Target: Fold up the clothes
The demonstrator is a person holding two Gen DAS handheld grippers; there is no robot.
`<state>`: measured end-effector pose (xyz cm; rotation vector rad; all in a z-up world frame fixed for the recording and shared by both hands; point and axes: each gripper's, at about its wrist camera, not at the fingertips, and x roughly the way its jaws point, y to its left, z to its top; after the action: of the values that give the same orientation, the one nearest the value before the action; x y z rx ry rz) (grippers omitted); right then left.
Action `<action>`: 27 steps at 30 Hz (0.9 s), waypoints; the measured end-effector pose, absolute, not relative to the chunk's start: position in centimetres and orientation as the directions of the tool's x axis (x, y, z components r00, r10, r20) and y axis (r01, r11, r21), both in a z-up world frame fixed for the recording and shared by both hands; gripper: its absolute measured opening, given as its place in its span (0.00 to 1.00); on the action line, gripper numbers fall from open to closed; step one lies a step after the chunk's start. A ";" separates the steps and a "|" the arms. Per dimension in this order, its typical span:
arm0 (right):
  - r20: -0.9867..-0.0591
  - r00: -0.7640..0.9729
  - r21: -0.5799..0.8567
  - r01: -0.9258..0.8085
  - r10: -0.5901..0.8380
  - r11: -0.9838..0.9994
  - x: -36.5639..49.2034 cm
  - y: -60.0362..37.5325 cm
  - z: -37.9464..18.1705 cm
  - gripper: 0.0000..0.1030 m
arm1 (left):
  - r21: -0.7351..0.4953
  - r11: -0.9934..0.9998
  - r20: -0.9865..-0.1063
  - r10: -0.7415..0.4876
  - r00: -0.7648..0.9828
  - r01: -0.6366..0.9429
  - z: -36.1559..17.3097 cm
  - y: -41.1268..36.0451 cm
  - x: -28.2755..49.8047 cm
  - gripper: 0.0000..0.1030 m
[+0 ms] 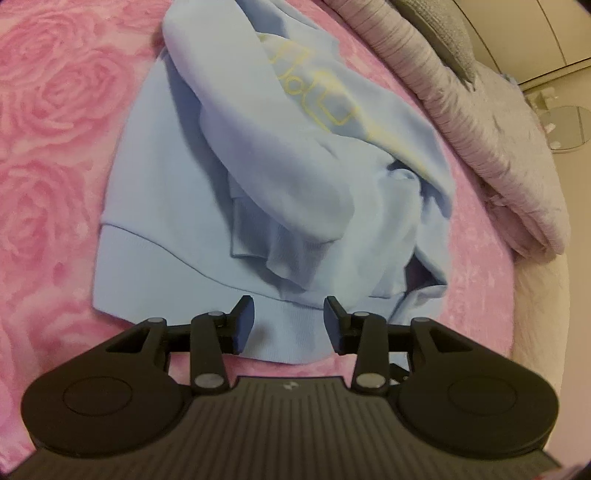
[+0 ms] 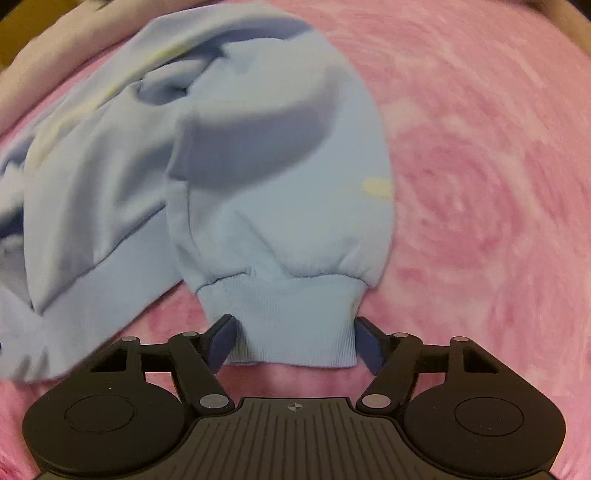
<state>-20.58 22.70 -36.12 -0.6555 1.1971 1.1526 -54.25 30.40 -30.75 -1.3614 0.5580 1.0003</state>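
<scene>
Lying crumpled on a pink rose-patterned blanket (image 1: 48, 110), the light blue sweatshirt (image 1: 177, 177) has a sleeve folded across its body and its ribbed hem turned toward the left wrist camera. Pale yellow outlined lettering (image 1: 317, 99) runs across the chest, but folds and blur keep it from being read. In the right wrist view, a yellow smear of print (image 2: 376, 186) shows on the sleeve (image 2: 280, 206), also illegible.

Left tongs (image 1: 289, 325) stand wide open over the ribbed hem (image 1: 273, 332), a finger on either side of the cloth, gripping nothing. Right tongs (image 2: 293, 341) are spread wide too, their dark pads (image 2: 221, 341) flanking the sleeve's ribbed cuff (image 2: 295, 321); the cuff lies between them, and whether the pads touch its edges cannot be told.

A small logo mark (image 1: 289, 386) sits on the left tool's body, too tiny to read. Beyond the sweatshirt, a mauve quilted duvet (image 1: 491, 122) lies bunched along the bed's edge, with a grey cushion (image 1: 443, 33) behind it.
</scene>
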 end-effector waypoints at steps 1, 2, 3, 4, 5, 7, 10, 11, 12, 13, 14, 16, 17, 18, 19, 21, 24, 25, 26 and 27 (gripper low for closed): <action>-0.935 -0.032 0.148 -0.941 0.353 0.306 -20.5 22.8 -35.5 0.12 | -0.524 -0.089 -0.832 0.264 0.488 -0.847 -30.8 30.7 -54.1 0.34; -0.925 0.023 0.099 -0.949 0.379 0.299 -20.1 22.7 -34.5 0.10 | -0.515 -0.082 -0.835 0.273 0.478 -0.853 -30.5 30.8 -53.9 0.34; -0.911 0.078 0.049 -0.955 0.405 0.294 -19.7 22.6 -33.5 0.10 | -0.506 -0.076 -0.837 0.282 0.468 -0.859 -30.2 31.0 -53.6 0.34; -0.892 0.152 -0.013 -0.950 0.425 0.313 -18.9 22.5 -32.6 0.10 | -0.497 -0.069 -0.840 0.291 0.459 -0.865 -29.9 31.1 -53.4 0.34; -0.866 0.251 -0.089 -0.928 0.432 0.362 -17.6 22.2 -31.7 0.10 | -0.494 -0.058 -0.837 0.304 0.456 -0.868 -29.6 31.3 -53.0 0.35; -0.826 0.408 -0.177 -0.843 0.389 0.508 -13.7 21.5 -30.7 0.10 | -0.483 -0.036 -0.835 0.322 0.447 -0.875 -29.1 31.7 -52.2 0.35; -0.838 0.481 -0.172 -0.681 0.258 0.712 -7.0 20.1 -30.4 0.49 | -0.451 -0.023 -0.839 0.353 0.415 -0.892 -28.9 32.2 -51.0 0.37; -0.862 0.445 -0.114 -0.634 0.241 0.765 -5.3 19.3 -30.5 0.68 | -0.434 -0.025 -0.845 0.357 0.398 -0.900 -29.1 32.4 -50.7 0.37; -0.882 0.406 -0.062 -0.602 0.239 0.796 -4.4 18.7 -30.7 0.72 | -0.419 -0.037 -0.854 0.357 0.379 -0.907 -29.4 32.8 -50.3 0.37; -0.896 0.365 -0.015 -0.593 0.252 0.805 -4.4 18.3 -31.0 0.72 | -0.409 -0.058 -0.860 0.358 0.364 -0.911 -29.7 33.2 -49.9 0.37; -0.908 0.324 0.032 -0.581 0.267 0.813 -4.4 17.9 -31.2 0.72 | -0.406 -0.065 -0.861 0.360 0.358 -0.911 -30.1 33.6 -49.5 0.37; -0.924 0.240 0.123 -0.551 0.298 0.825 -4.4 17.0 -31.7 0.72 | -0.390 -0.083 -0.872 0.354 0.338 -0.917 -31.1 34.4 -48.8 0.36; -0.931 0.198 0.155 -0.548 0.308 0.822 -4.9 16.8 -32.2 0.72 | -0.383 -0.092 -0.878 0.347 0.330 -0.919 -31.5 34.7 -48.8 0.32; -0.938 0.160 0.170 -0.559 0.307 0.812 -5.9 16.8 -32.8 0.72 | -0.388 -0.098 -0.874 0.353 0.333 -0.916 -31.7 34.9 -49.1 0.13; -0.944 0.121 0.187 -0.567 0.306 0.802 -6.8 16.8 -33.5 0.72 | -0.395 -0.112 -0.866 0.377 0.329 -0.912 -31.5 35.0 -50.0 0.10; -0.948 0.045 0.233 -0.578 0.316 0.782 -8.6 17.0 -34.5 0.72 | -0.379 -0.095 -0.853 0.423 0.307 -0.921 -30.0 35.2 -51.9 0.10; -0.938 -0.038 0.293 -0.613 0.344 0.733 -10.6 18.0 -35.0 0.72 | -0.193 -0.014 -0.807 0.571 0.150 -0.981 -25.5 36.6 -56.8 0.09; -0.935 -0.049 0.303 -0.627 0.352 0.718 -11.0 18.4 -34.8 0.72 | -0.107 -0.023 -0.777 0.626 0.069 -0.994 -23.9 37.6 -59.1 0.09; -0.931 -0.054 0.310 -0.639 0.361 0.704 -11.3 18.8 -34.6 0.72 | -0.022 -0.039 -0.736 0.677 -0.010 -0.999 -22.4 38.6 -61.5 0.09; -0.927 -0.053 0.315 -0.647 0.371 0.694 -11.4 19.0 -34.3 0.72 | 0.045 -0.086 -0.697 0.711 -0.093 -0.995 -21.1 39.6 -63.9 0.10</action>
<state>-11.37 18.95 -34.34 -0.2495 1.3951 0.8419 -63.94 39.60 -21.06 -0.6061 0.6203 1.5827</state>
